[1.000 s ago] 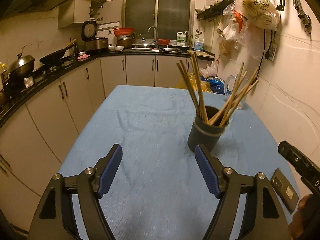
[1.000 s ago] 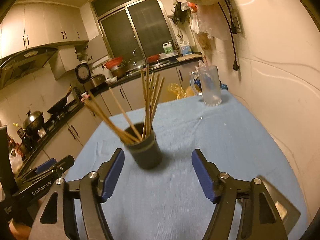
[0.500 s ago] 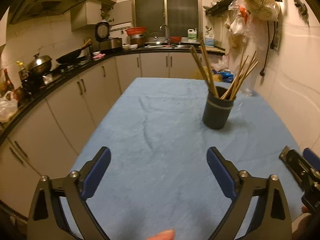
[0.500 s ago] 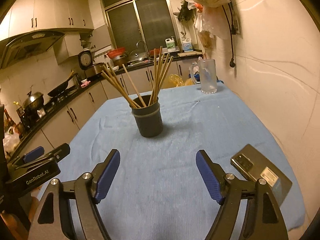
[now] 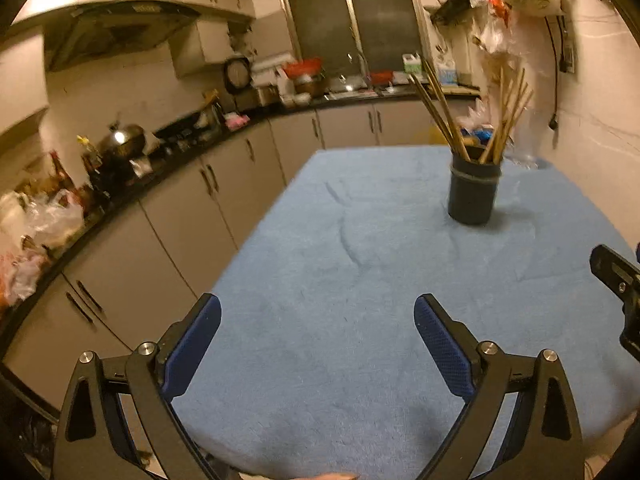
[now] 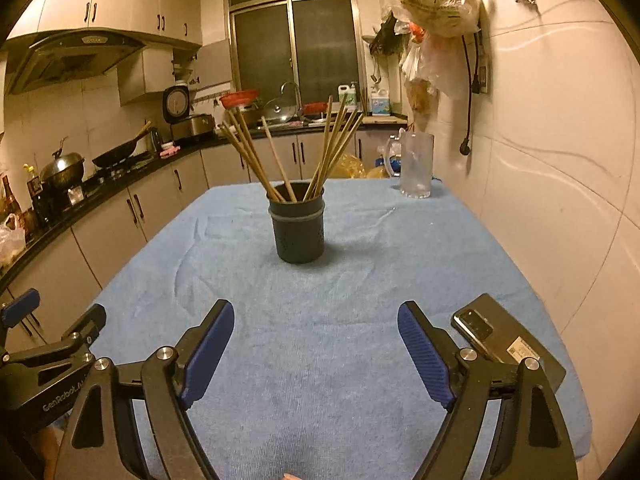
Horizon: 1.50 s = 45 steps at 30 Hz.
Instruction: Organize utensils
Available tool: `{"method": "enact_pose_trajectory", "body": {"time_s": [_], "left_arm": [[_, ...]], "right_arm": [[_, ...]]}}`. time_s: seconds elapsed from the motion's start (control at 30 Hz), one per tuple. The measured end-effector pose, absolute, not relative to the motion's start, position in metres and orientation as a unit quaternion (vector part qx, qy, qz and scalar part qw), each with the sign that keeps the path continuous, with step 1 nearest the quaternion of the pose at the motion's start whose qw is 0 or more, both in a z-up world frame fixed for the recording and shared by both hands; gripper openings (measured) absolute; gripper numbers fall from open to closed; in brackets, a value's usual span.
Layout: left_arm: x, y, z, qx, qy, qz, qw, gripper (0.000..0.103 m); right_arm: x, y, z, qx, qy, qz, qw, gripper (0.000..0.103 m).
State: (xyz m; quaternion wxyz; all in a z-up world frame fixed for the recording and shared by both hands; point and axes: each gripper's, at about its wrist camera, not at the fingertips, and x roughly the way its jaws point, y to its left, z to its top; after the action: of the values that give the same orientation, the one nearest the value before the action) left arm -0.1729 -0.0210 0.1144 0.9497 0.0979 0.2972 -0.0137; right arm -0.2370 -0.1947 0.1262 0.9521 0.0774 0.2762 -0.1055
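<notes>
A dark round holder (image 5: 472,196) (image 6: 298,232) stands upright on the blue tablecloth (image 6: 360,280), with several wooden chopsticks (image 5: 444,112) (image 6: 256,152) fanned out of it. My left gripper (image 5: 318,308) hovers open over the cloth's near left part, well short of the holder, nothing between its blue pads. My right gripper (image 6: 316,310) faces the holder from the near edge; its jaws are opening and hold nothing. Each gripper shows at the edge of the other's view.
A dark phone (image 6: 504,344) lies on the cloth just right of my right gripper. A clear glass jug (image 6: 416,164) stands at the table's far right corner. Kitchen cabinets and a cluttered counter (image 6: 100,184) run along the left; a tiled wall (image 6: 560,200) bounds the right.
Both grippers have drawn back from the holder toward the near table edge, so it looks smaller and farther. Both pairs of jaws have spread wider.
</notes>
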Motion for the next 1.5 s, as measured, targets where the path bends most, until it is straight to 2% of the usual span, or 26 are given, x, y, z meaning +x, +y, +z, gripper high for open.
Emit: {"method": "enact_pose_trajectory", "body": {"time_s": [0.13,1.5], "left_arm": [[-0.169,-0.016,0.107,0.085,0.316,-0.023,0.945,0.097],[-0.172,-0.026,0.100,0.096,0.321,-0.039,0.941,0.097]], "right_arm": [[-0.235,-0.195,0.124,0.075,0.283,-0.109,0.950,0.088],[-0.227,-0.195,0.112,0.070,0.309,-0.112,0.942,0.088]]}}
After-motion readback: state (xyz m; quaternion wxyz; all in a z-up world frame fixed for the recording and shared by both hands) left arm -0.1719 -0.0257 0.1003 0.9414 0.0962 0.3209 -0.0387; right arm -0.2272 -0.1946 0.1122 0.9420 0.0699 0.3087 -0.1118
